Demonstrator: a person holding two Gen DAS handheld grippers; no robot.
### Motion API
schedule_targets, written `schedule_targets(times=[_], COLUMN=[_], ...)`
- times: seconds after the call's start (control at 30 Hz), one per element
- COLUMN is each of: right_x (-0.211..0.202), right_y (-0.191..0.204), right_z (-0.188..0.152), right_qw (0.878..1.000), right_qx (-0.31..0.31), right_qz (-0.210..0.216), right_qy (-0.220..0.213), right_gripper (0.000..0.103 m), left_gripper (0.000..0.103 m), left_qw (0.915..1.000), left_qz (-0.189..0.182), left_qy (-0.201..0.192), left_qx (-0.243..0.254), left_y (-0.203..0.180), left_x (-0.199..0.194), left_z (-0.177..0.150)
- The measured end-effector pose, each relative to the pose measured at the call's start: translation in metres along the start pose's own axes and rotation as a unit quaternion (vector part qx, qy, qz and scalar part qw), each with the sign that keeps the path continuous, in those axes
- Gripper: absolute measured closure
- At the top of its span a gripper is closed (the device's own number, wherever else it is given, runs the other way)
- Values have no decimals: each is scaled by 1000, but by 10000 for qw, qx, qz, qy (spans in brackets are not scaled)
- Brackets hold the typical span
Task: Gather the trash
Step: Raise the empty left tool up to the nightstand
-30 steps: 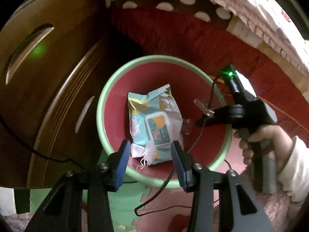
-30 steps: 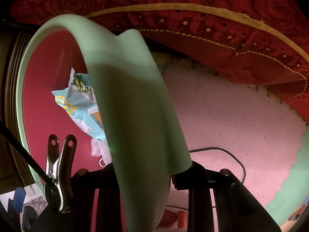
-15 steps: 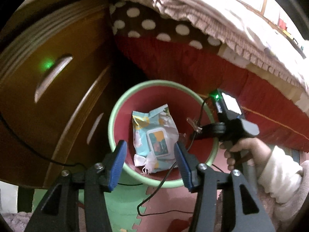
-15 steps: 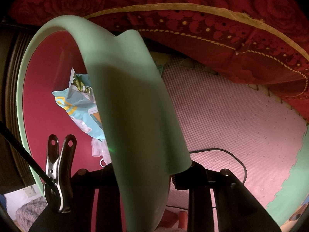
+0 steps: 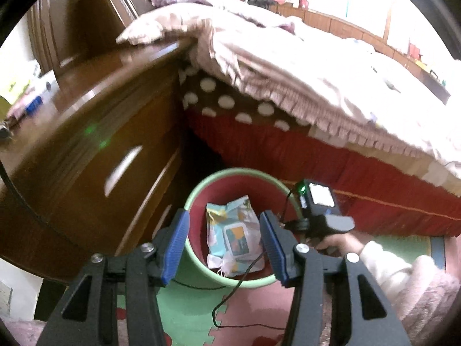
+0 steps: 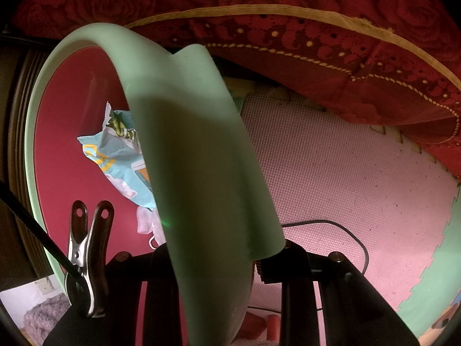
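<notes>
A green bin [image 5: 198,265] with a red inside stands on the floor between a wooden dresser and a bed. A crumpled blue wet-wipe packet [image 5: 233,233] and a white scrap [image 5: 222,262] lie in it. My left gripper [image 5: 224,248] is open and empty, high above the bin's near rim. My right gripper [image 5: 291,225] grips the bin's right rim. In the right wrist view its fingers are shut on the green bin wall [image 6: 201,173], with the packet [image 6: 115,150] inside to the left.
The wooden dresser [image 5: 95,150] with drawers stands left of the bin. The bed with a red skirt [image 5: 331,161] and a frilled cover is behind and right. Pink and green foam mats [image 6: 345,173] cover the floor. A black cable [image 5: 230,294] trails over the rim.
My left gripper has risen and pulled back from the bin, so the bin looks smaller and the bed top and dresser top come into view. The right gripper has kept its grip on the rim.
</notes>
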State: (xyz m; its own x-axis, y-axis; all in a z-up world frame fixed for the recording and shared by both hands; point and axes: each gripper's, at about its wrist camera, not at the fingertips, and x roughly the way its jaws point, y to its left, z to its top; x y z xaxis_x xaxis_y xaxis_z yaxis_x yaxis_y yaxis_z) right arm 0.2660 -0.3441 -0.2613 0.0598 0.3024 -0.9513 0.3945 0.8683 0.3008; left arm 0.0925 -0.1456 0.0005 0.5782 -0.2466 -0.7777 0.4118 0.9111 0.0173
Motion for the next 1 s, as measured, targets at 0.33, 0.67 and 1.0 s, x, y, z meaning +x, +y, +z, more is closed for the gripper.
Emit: schedule_targets(times=[0.33,0.67,1.0], right_x=[0,0,0], right_y=[-2,-6,-7], right_z=[1,1,1], right_qw=[10000,10000,10000], right_qx=[-3,5,4], right_qz=[2,6,7], right_qy=[5,9,11], right_gripper=[75,75,75], left_gripper=[49,49,44], left_qw=[9990,9930,9752], left_qz=[318,819,1574], left_qy=[-305,-700,-1239], left_qx=[-83,-473,-941], left_y=[14,56,142], left_x=[-53,-109,-176], left_z=[14,33,52])
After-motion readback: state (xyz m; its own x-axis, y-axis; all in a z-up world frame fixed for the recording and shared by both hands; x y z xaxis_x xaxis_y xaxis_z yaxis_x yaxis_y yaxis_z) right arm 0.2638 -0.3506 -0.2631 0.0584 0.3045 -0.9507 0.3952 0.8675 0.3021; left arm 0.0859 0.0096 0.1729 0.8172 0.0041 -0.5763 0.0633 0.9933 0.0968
